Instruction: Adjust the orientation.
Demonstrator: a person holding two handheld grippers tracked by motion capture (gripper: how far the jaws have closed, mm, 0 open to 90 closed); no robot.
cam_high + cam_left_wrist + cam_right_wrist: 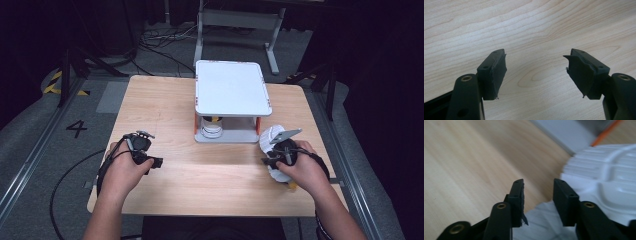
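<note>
My left gripper [156, 162] rests at the table's left front, and its jaws [536, 62] stand wide apart over bare wood with nothing between them. My right gripper [267, 161] is at the right front, right beside a stack of white fluted plates [270, 136]. In the right gripper view its jaws [537, 183] are parted with only wood showing in the gap. The plates [604, 175] lie just to the right of the jaws and under them, and part of the stack is hidden by the hand.
A white two-level stand [232, 87] with orange posts sits at the middle back of the wooden table [165, 105], with a white cup-like item [211, 127] on its lower level. Its grey base [569, 132] lies ahead of the right jaws. Cables trail off the left edge.
</note>
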